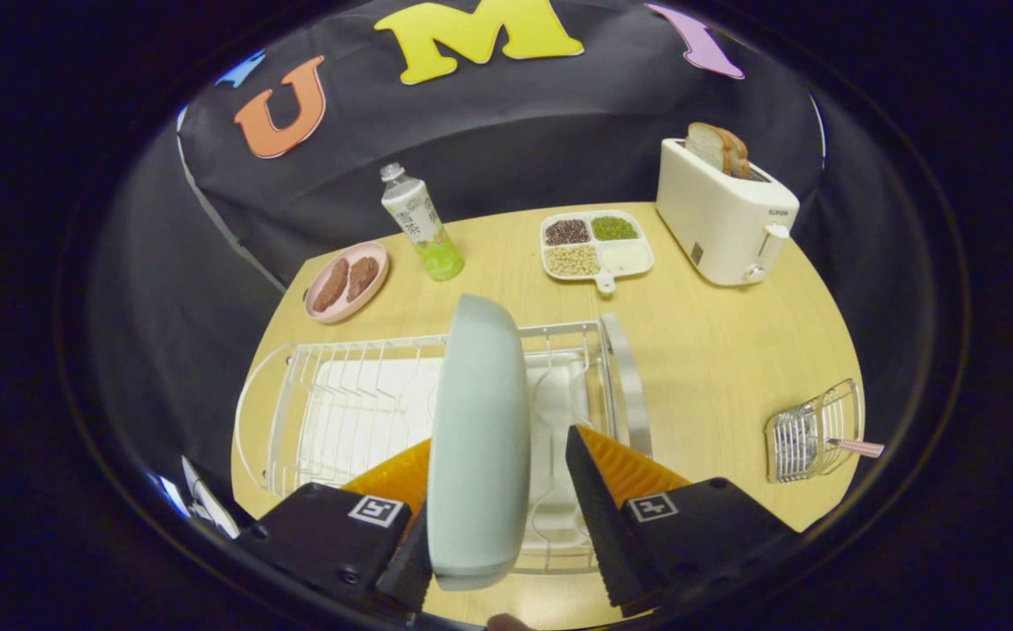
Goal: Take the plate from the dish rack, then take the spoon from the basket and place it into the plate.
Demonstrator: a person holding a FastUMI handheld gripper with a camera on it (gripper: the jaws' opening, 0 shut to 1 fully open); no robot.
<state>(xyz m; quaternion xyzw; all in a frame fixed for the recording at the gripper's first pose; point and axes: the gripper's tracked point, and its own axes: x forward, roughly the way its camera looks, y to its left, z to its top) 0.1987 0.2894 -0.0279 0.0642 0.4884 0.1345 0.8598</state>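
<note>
On the wooden table (717,350), a white wire dish rack (340,403) is seen just ahead of the fingers, with a pale green plate (480,438) standing on edge in its slots. A small wire basket (813,431) is set well apart from the rack, on the far side of the right finger, and the striped handle of a spoon (859,448) is seen sticking out of it. A divided white tray (598,244) beyond the rack is filled with dark beans, green beans, pale beans and a white portion, one to each compartment. A pink dish (349,280) near the rack's far corner is loaded with two brown pieces.

The gripper (506,517) is held wide apart, its fingers set on either side of the plate's lower edge. The left finger is partly hidden behind the plate and appears to lie against it; a clear gap is left between the plate and the right finger, so the plate is not clamped.

A bottle (423,223) with green liquid is placed between the pink dish and the tray. A white toaster (721,215) with a slice of bread (717,149) in its slot is stood at the table's far corner.
</note>
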